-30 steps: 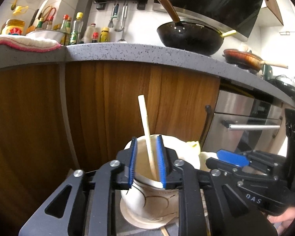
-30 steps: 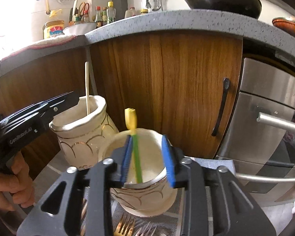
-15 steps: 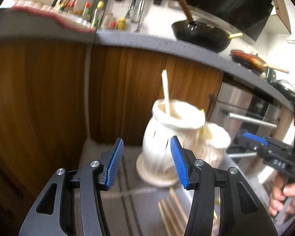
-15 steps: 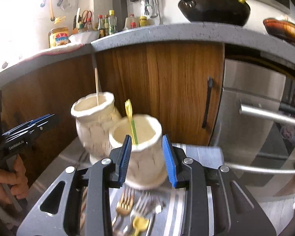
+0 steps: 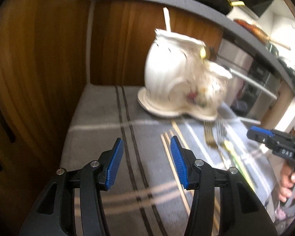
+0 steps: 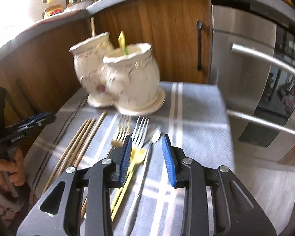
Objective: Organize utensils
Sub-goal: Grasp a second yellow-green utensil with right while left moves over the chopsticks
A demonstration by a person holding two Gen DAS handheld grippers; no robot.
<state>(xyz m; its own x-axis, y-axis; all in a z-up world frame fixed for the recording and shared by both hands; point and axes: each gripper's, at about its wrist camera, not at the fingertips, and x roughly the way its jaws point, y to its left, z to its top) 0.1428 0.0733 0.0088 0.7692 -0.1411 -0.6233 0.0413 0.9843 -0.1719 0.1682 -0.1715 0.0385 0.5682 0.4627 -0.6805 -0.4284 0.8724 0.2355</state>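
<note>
Now both claws, the left claw (image 5: 145,162) and the right claw (image 6: 146,158), are hanging open and empty over chopsticks (image 6: 76,147) at nine o'clock and forks (image 6: 139,129) at twelve, likely choosing picks for the jars (image 6: 131,78).

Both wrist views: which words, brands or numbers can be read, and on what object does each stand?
"DAS": white letters on the right gripper, seen in the left wrist view.
White lettering on the left gripper: too blurred to read.
Label on the yellow jar on the counter: too small and blurred to read.
</note>
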